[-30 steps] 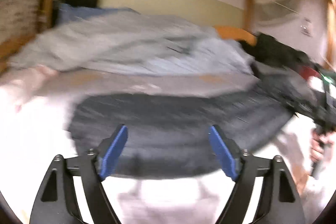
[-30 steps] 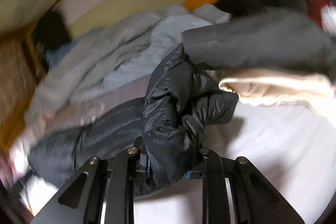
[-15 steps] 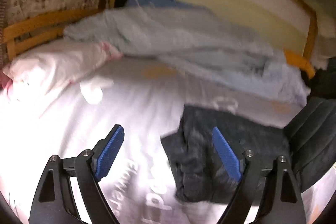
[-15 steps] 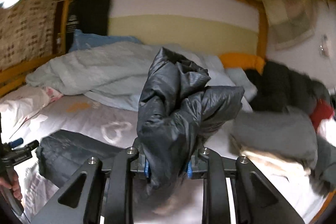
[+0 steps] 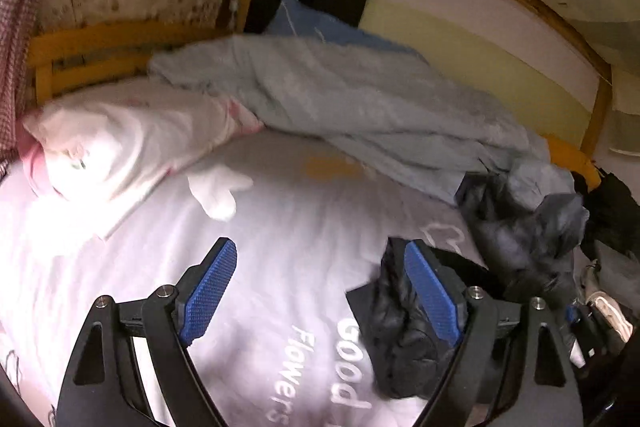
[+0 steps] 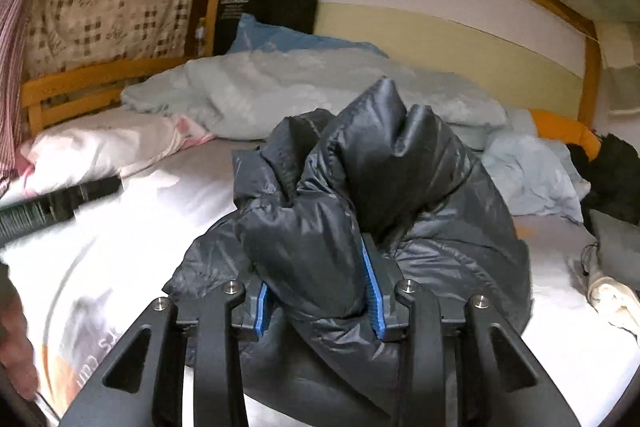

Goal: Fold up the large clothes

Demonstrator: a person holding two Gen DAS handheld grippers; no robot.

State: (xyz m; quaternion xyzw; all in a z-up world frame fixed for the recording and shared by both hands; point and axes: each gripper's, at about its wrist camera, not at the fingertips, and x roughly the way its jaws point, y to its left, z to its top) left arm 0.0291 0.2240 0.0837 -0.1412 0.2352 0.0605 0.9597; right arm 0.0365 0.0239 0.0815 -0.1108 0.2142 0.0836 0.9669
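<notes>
The white bedsheet (image 5: 304, 227) lies bare between the fingers of the left gripper (image 5: 320, 291), and that bare stretch runs toward the pillow (image 5: 120, 143) on the left, with only a small white cloth (image 5: 218, 193) lying on it. The dark puffer jacket (image 6: 384, 195) blocks the right side, bunched up in the closed right gripper (image 6: 316, 287) and spread over the sheet below. Farther back, the pale blue duvet (image 6: 304, 87) runs across the bed. Dark clothes (image 6: 612, 175) crowd the far right edge.
</notes>
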